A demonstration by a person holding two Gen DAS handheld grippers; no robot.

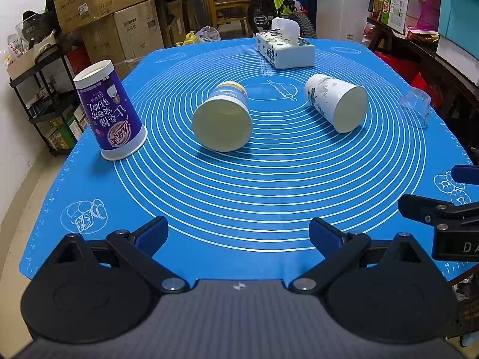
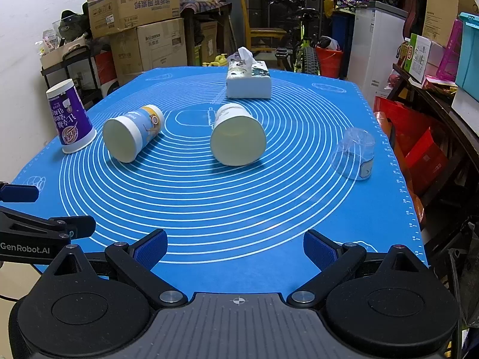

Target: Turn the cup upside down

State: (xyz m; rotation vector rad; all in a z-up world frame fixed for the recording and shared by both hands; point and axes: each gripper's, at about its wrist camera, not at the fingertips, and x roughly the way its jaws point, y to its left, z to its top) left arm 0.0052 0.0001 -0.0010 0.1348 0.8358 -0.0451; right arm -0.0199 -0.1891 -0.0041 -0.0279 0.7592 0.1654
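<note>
A purple paper cup (image 1: 109, 113) (image 2: 70, 116) stands upside down at the mat's left edge. A blue and yellow cup (image 1: 223, 116) (image 2: 131, 133) lies on its side, its mouth towards me. A white patterned cup (image 1: 338, 101) (image 2: 238, 134) lies on its side to its right. A clear plastic cup (image 1: 416, 106) (image 2: 354, 154) stands upside down at the right. My left gripper (image 1: 238, 234) and my right gripper (image 2: 235, 246) are open and empty, low over the mat's near edge, well short of the cups.
A tissue box (image 1: 284, 49) (image 2: 248, 82) sits at the far side of the blue mat (image 1: 269, 194) (image 2: 239, 197). Cardboard boxes (image 1: 119, 15), a shelf, a chair and a bicycle stand behind the table. Each gripper shows at the edge of the other's view.
</note>
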